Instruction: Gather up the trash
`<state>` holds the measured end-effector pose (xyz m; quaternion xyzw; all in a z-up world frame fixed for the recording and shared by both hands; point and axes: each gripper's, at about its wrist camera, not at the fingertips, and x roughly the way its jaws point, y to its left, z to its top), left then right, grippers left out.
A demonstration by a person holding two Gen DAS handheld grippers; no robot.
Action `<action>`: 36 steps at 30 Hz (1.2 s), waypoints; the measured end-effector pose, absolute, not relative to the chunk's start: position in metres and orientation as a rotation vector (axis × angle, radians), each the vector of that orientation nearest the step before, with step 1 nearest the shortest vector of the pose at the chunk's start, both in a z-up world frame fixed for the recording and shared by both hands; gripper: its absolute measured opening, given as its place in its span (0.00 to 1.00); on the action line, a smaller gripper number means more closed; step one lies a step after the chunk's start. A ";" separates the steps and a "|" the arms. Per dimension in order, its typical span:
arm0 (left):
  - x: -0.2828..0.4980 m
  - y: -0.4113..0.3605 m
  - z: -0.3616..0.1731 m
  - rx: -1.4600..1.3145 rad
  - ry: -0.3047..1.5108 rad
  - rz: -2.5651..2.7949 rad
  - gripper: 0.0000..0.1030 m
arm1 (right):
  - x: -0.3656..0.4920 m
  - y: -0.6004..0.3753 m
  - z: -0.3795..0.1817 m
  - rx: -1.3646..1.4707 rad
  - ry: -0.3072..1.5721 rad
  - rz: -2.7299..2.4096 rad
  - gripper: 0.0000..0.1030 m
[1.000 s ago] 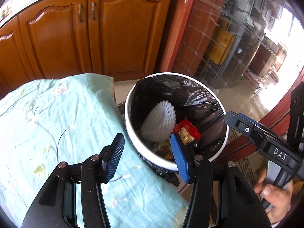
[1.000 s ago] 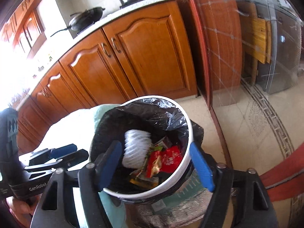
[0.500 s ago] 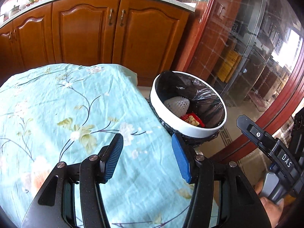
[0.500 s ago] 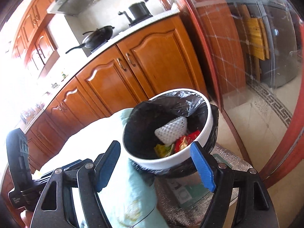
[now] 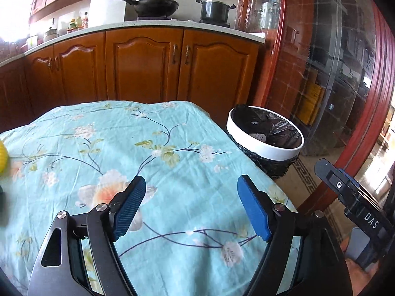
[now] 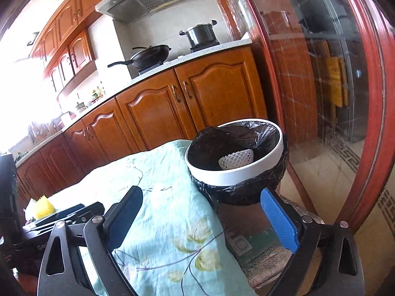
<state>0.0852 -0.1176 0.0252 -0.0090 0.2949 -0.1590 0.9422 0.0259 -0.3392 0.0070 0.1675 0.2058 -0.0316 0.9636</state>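
Where visible, foam net (image 6: 236, 159) (right view)

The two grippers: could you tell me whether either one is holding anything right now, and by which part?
Nothing is held. The left gripper and right gripper both stand open and empty, above the floral tablecloth.

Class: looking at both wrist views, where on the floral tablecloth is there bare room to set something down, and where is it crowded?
Free: the tablecloth between the cabinets' side and the bin. Crowded: the left edge, by the yellow object.
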 end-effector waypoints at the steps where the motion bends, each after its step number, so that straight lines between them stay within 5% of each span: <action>1: 0.081 -0.114 0.025 -0.015 0.589 -0.319 0.78 | 0.023 -0.336 0.006 0.323 0.413 -0.066 0.97; 6: 0.064 -0.102 0.029 -0.012 0.515 -0.306 0.84 | 0.013 -0.324 0.009 0.260 0.392 -0.083 0.98; 10: 0.048 -0.093 0.032 -0.028 0.423 -0.260 0.99 | -0.004 -0.312 0.024 0.199 0.280 -0.066 1.00; 36: 0.020 -0.094 0.010 0.039 0.412 -0.214 1.00 | -0.013 -0.295 -0.013 0.178 0.294 -0.078 1.00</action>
